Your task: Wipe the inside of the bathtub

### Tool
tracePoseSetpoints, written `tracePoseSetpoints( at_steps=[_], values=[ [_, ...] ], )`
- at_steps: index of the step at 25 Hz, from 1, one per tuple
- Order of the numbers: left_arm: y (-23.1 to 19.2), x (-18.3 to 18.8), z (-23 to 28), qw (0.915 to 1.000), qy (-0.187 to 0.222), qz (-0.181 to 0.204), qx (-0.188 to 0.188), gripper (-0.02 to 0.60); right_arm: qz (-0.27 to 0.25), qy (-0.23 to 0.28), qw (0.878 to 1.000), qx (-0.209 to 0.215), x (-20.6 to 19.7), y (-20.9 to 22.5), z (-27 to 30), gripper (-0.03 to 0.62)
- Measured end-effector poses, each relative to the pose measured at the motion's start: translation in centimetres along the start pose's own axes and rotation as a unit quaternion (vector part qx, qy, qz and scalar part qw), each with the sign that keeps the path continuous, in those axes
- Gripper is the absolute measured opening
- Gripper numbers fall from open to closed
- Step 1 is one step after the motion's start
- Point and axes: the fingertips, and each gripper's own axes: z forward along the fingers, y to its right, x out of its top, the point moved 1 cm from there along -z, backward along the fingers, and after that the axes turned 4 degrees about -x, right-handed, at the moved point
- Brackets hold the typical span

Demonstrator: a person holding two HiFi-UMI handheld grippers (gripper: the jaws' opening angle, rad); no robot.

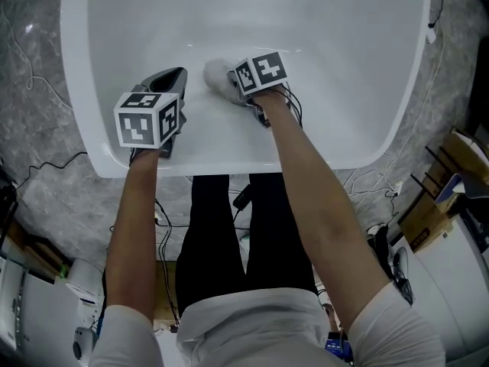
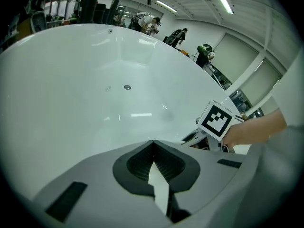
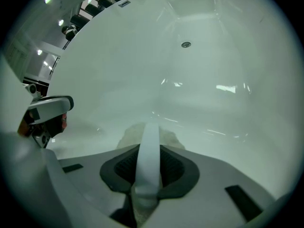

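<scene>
The left gripper [image 1: 174, 79] hovers inside the white tub [image 1: 76, 90], close to the near wall, its jaws pressed together with nothing between them. Just to its right, a pale cloth [image 1: 217, 76] rests on the tub's inner surface, pinched in the jaws of the right gripper [image 1: 234, 89]. The two grippers are near each other but apart.

The bathtub [image 1: 252, 21] interior is left open ahead of both grippers and is broken only by a small round fitting [image 2: 127, 87] on the far wall. The gap between the left gripper [image 1: 171, 81] and the right gripper [image 1: 231, 87] is partly filled by the white cloth [image 1: 215, 74] clamped in the right one. Sideways passage is bounded by the curved tub walls.
</scene>
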Motion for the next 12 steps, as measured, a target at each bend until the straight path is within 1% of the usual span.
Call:
tracePoseSetpoints(
  at_steps=[12],
  values=[
    [4.6, 0.5, 3.1, 0.9993, -0.008, 0.027, -0.025, 0.005, 0.022, 0.008, 0.999, -0.022, -2.7, 6.3, -3.6, 0.094]
  ],
)
